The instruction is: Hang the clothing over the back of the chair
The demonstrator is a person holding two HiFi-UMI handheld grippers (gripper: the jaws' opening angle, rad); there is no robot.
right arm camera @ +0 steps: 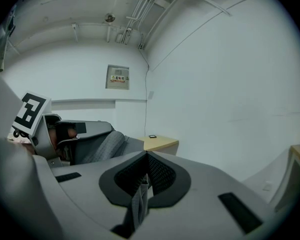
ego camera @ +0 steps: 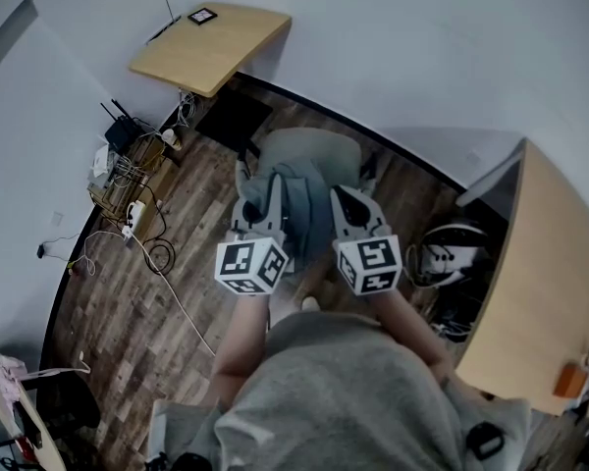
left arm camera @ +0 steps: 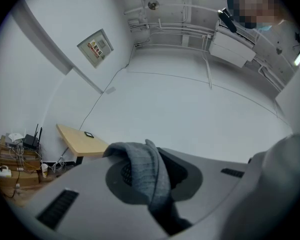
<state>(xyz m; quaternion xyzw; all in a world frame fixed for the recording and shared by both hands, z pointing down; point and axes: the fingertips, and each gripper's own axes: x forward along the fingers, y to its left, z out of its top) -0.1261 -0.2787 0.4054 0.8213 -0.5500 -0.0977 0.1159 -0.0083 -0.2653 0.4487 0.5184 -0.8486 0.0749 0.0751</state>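
Observation:
A grey knitted piece of clothing [ego camera: 293, 196] is stretched between my two grippers, above a chair with a grey-green seat [ego camera: 314, 150]. My left gripper [ego camera: 265, 204] is shut on one bunched edge of the clothing [left arm camera: 146, 171]. My right gripper [ego camera: 346, 207] is shut on a thin fold of the same clothing [right arm camera: 139, 200]. In the right gripper view, my left gripper [right arm camera: 65, 134] shows at the left with cloth trailing from it. Both grippers point roughly level toward the white wall. The clothing and my grippers hide the chair's back in the head view.
A wooden desk [ego camera: 216, 47] with a small black device [ego camera: 201, 15] stands against the far wall. A router and tangled cables [ego camera: 128, 165] lie at the left wall. A second wooden desk [ego camera: 530, 283] is at the right, with a white helmet-like object [ego camera: 450, 253] beside it.

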